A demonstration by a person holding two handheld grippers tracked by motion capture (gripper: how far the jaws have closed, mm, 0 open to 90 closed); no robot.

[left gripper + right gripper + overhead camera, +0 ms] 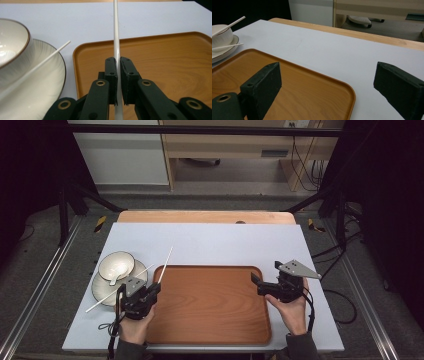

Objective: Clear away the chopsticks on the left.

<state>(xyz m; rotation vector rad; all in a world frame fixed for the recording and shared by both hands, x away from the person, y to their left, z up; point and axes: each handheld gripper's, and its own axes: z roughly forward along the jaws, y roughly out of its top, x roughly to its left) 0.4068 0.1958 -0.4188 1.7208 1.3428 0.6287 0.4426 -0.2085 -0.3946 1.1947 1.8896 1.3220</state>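
My left gripper (117, 60) is shut on a white chopstick (116, 37), which runs straight ahead between the pads, out over the near left corner of a brown wooden tray (162, 62). From above, this left gripper (155, 288) sits at the tray's (210, 305) left edge, and the held chopstick (166, 262) points away across the table. A second white chopstick (117, 290) lies across a white plate (100, 292) that carries a cream bowl (116, 265). My right gripper (266, 273) stands open at the tray's right edge. Nothing is between its pads (264, 82).
A pale sheet (215, 245) covers the wooden table under the tray and dishes. In the right gripper view the bowl (220, 36) and plate (222, 55) sit far left, beyond the tray (294, 95). Black frame legs and cables stand on the floor around the table.
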